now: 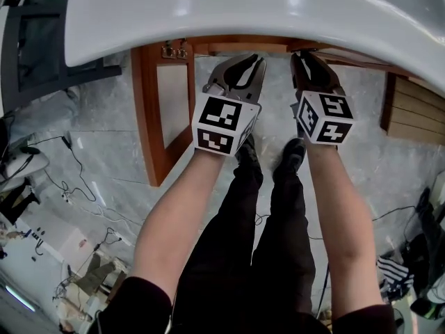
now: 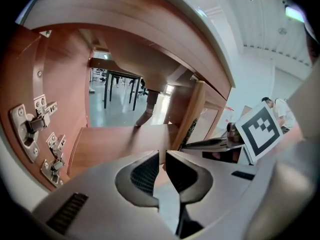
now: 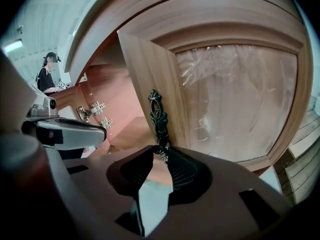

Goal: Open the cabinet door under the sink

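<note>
The wooden cabinet door with the frosted glass panel (image 3: 145, 74) stands slightly ajar under the white sink basin (image 1: 243, 12). Its dark ornate metal handle (image 3: 156, 116) has its lower end pinched in the right gripper (image 3: 159, 154). Beside it, the left gripper (image 2: 162, 156) is empty, its jaws a thin slit apart, facing into the cabinet. The other wooden door (image 1: 142, 117) is swung wide open.

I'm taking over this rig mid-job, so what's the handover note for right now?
Left gripper: jaws nearly together, nothing between them.
Right gripper: jaws closed on the lower end of the dark ornate metal handle on the glass-panelled wooden right door.
Left wooden door under the white sink: swung wide open; right door only ajar.
To do: pull the right door fully open.
</note>
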The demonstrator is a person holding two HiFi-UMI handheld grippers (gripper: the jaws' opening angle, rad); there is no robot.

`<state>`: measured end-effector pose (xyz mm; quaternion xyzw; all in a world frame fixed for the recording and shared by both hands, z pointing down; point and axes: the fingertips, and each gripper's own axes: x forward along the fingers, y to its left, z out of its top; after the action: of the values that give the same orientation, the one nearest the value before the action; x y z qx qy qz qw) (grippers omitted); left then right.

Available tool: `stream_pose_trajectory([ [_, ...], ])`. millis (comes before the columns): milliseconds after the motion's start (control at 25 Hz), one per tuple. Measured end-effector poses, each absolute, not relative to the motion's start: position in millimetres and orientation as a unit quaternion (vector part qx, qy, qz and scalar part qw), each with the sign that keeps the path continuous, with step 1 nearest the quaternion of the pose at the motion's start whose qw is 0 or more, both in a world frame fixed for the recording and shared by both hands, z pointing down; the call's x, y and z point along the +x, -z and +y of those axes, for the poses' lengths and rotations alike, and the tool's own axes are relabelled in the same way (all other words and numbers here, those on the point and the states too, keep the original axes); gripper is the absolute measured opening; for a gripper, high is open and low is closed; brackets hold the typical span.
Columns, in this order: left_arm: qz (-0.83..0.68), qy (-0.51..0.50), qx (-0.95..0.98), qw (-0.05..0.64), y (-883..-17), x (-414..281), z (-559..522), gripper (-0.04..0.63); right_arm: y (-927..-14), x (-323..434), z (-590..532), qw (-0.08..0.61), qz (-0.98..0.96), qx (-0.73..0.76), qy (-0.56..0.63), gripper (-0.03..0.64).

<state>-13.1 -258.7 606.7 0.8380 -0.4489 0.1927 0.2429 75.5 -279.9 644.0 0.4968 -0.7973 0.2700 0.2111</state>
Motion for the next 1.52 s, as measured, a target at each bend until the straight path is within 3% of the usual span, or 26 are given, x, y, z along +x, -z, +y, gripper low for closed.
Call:
stream_pose_trajectory([
  [240, -0.389, -0.201, 0.879, 0.192, -582, 3, -253, 0.073, -641, 77, -268, 0.207, -0.811, 0.482, -0.26, 0.095],
  [720, -0.301, -0.195, 0.919, 0.166, -566, 49, -246, 0.125, -644, 86, -230, 0.216, -0.828, 0.45, -0.254, 0.094],
  [1240, -0.229, -0.211, 0.943, 0.12, -552, 88, -237, 0.133, -643, 90, -216, 0.215, -0.838, 0.434, -0.253, 0.094],
  [1520, -0.225, -0.212, 0.944, 0.117, -550, 91, -238, 0.106, -643, 89, -217, 0.221, -0.832, 0.442, -0.254, 0.1],
])
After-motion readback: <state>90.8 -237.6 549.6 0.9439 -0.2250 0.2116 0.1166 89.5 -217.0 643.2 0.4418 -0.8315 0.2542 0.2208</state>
